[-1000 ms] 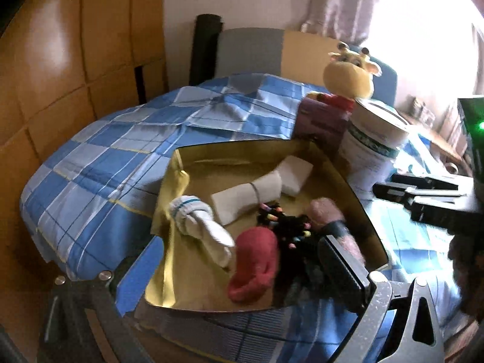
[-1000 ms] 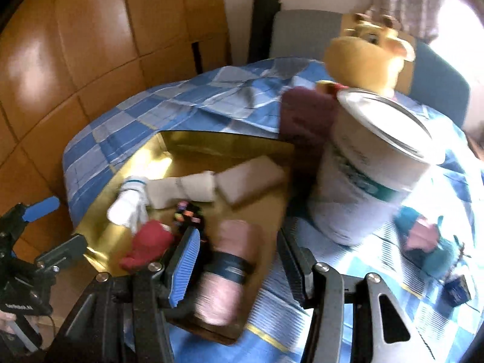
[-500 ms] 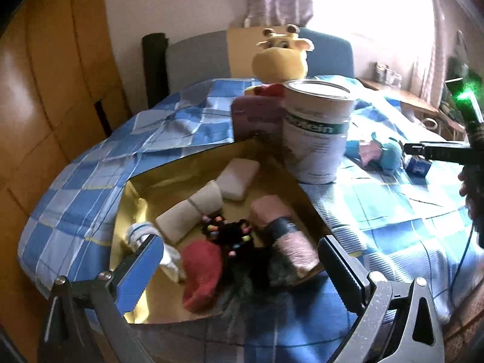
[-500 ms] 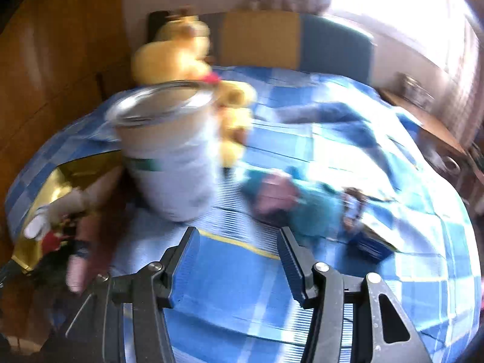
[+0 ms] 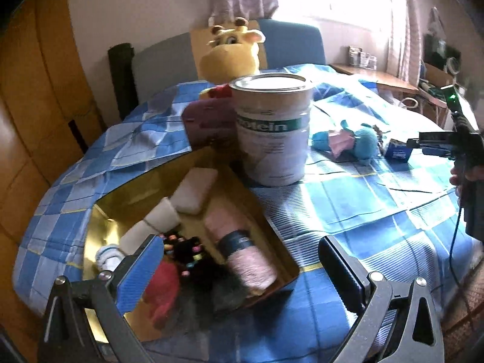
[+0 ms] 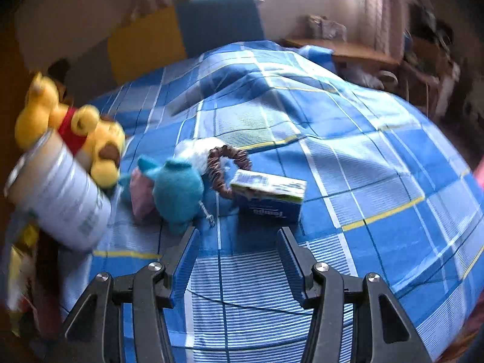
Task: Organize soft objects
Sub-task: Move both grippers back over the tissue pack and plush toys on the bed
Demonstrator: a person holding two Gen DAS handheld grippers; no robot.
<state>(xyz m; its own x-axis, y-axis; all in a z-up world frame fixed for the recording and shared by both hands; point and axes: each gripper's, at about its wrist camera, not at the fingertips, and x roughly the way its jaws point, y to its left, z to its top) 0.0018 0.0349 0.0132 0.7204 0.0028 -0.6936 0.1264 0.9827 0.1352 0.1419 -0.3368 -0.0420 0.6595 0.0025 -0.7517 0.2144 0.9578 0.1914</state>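
Left gripper (image 5: 239, 264) hung over the near edge of the gold box (image 5: 99, 224), jaws spread wide, nothing between them. Box sat on the blue checked cloth (image 5: 348, 199) and held a pink roll (image 5: 242, 248) with a dark band, a red sock (image 5: 163, 284), a black bundle (image 5: 187, 249) with coloured dots, a white sock (image 5: 110, 255), a cream roll (image 5: 157, 220) and a white pad (image 5: 195, 190). Some dark fuzzy stuff lay at the box's near corner; could not make it out.

A tin (image 5: 273, 130) stood upright just beyond the box's far corner. A maroon block (image 5: 205, 124) and a yellow plush (image 5: 233, 51) stood behind the tin.

Right gripper (image 6: 239, 245) was tilted down over bare cloth (image 6: 378, 163), jaws partly apart and empty, pads touching nothing. Just ahead of its fingertips: a teal plush (image 6: 178, 187) with a pink piece (image 6: 140, 193) against it, a brown scrunchie (image 6: 225, 166), a white fluffy thing (image 6: 193, 151) behind that, and a small carton (image 6: 269, 198). Scrunchie touched the carton's left end. Teal plush lay between tin (image 6: 60, 193) and carton. Yellow plush (image 6: 81, 139), in a red top, was behind the tin on the left. Left side of this view was blurred.
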